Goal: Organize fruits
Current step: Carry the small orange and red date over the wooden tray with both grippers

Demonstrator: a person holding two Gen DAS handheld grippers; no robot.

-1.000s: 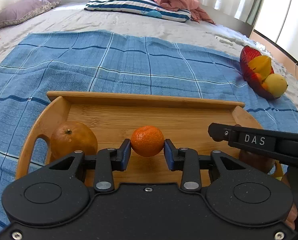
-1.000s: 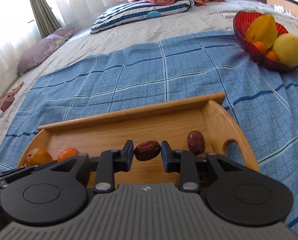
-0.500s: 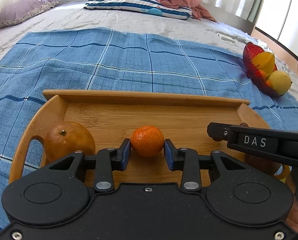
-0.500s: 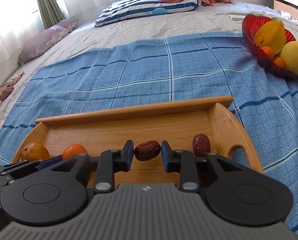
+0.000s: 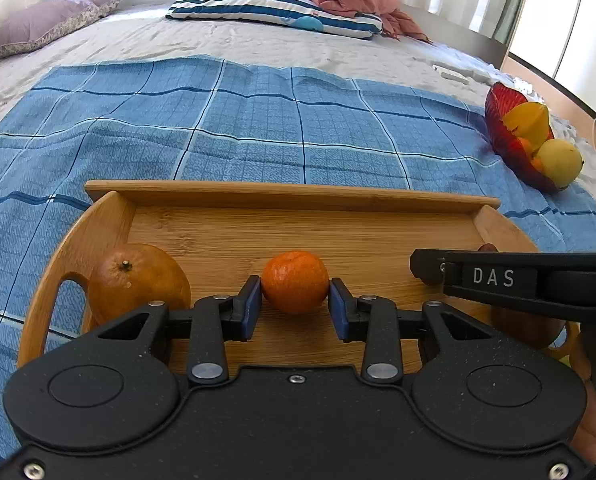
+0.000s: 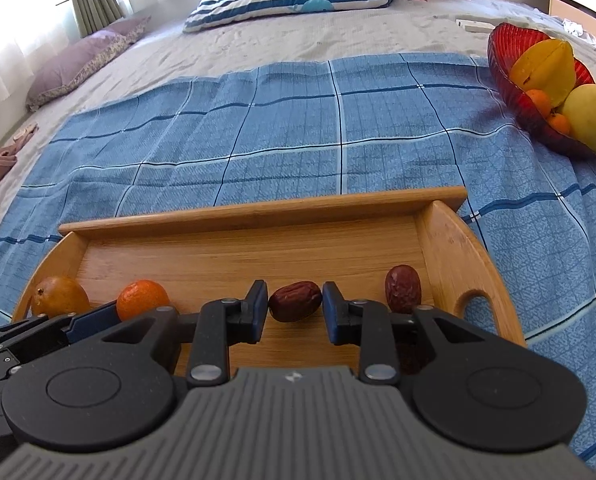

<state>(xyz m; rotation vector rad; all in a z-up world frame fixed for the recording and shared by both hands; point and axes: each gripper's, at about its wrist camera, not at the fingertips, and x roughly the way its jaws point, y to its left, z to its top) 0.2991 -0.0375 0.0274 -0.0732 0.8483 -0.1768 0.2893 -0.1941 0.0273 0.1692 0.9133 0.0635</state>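
Two low, close fisheye views along gripper fingers, facing across wooden tray (image 5: 290, 200) toward pillows; tray (image 6: 258, 210) and red bowl (image 6: 510, 80) shared.

Left hand-held gripper (image 5: 295, 307) clamps a tangerine (image 5: 295, 281) over the wooden tray (image 5: 298, 196).

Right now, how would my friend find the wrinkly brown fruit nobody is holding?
Find the wooden tray on the blue checked blanket. By its right handle stands a dark red date, upright and alone. Its twin lies sideways between the right gripper fingers.
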